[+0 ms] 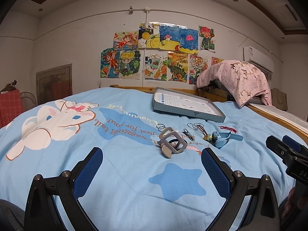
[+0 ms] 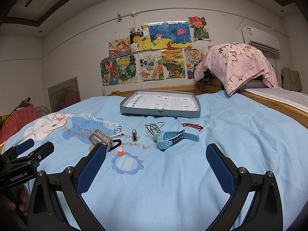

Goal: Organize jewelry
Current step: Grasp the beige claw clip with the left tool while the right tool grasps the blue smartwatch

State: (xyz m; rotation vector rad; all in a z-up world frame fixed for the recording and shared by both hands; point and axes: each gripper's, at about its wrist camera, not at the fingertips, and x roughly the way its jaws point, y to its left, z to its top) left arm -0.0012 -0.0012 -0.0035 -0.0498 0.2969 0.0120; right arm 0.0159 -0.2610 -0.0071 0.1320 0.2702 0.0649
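Note:
A shallow grey box tray (image 1: pixel 187 113) (image 2: pixel 159 113) lies on the blue bedspread at the far side. In front of it lie a grey hair claw (image 1: pixel 172 141) (image 2: pixel 101 139), a small black clip (image 1: pixel 188 134) (image 2: pixel 134 135), thin hair rings (image 1: pixel 161 126) (image 2: pixel 117 128), dark hair ties (image 1: pixel 196 126) (image 2: pixel 153 128), a blue watch (image 1: pixel 223 137) (image 2: pixel 171 138) and a red string bracelet (image 1: pixel 228 128) (image 2: pixel 192 125). My left gripper (image 1: pixel 152 157) is open and empty, just short of the claw. My right gripper (image 2: pixel 156 156) is open and empty, just short of the watch.
The bed has a wooden frame (image 2: pixel 273 104) along the right and far sides. A pink flowered cloth (image 1: pixel 236 77) (image 2: pixel 236 65) covers something at the far right corner. Drawings (image 2: pixel 152 52) hang on the back wall. A red checked cloth (image 1: pixel 10 104) lies at the left.

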